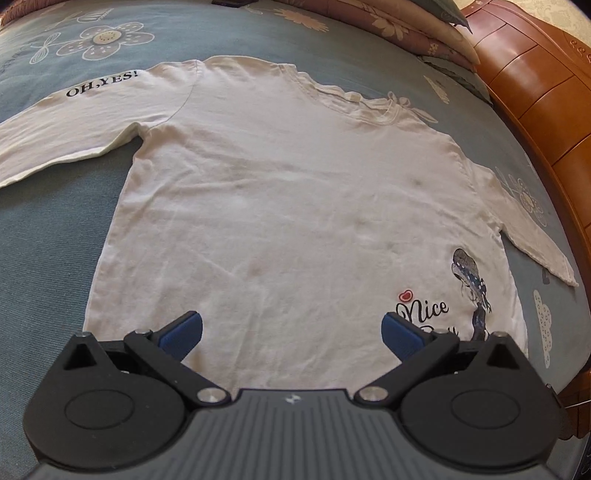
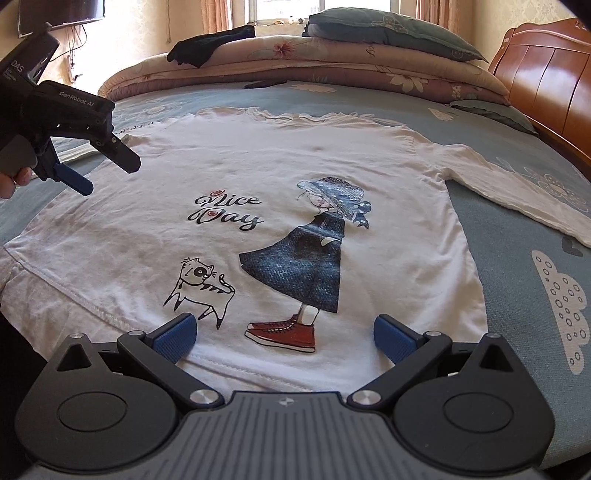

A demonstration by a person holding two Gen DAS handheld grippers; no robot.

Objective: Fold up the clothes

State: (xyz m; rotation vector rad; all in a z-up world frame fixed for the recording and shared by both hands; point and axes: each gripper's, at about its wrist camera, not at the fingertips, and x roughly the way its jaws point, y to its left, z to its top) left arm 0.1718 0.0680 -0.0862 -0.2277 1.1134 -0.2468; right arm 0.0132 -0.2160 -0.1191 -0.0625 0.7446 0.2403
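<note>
Left wrist view: one white long-sleeved shirt (image 1: 280,206) spread flat, front up, on a grey-blue flowered bedsheet (image 1: 48,258), both sleeves stretched outward. One sleeve (image 1: 74,122) printed "OH,YES!" at upper left, the second sleeve (image 1: 524,225) at right near the wooden bed frame (image 1: 546,74). Left gripper (image 1: 291,332) above the hem, two blue pads (image 1: 183,330) spread wide, nothing between them. Right wrist view: same single shirt (image 2: 258,155), showing one "Nice Day" lettering (image 2: 227,212), one printed girl (image 2: 314,251) in a blue dress and red shoes, one cartoon cat (image 2: 201,288). Right gripper (image 2: 284,332) over the hem, jaws wide apart, two blue pads (image 2: 173,338), empty. Left gripper (image 2: 107,173) also seen at upper left, held by a hand (image 2: 14,182), above the shirt's far side, fingers parted. Behind: folded quilts stacked (image 2: 295,62), two pillows (image 2: 391,29) on top, one dark garment (image 2: 210,46) draped over them, one wooden headboard (image 2: 546,74) at right.
</note>
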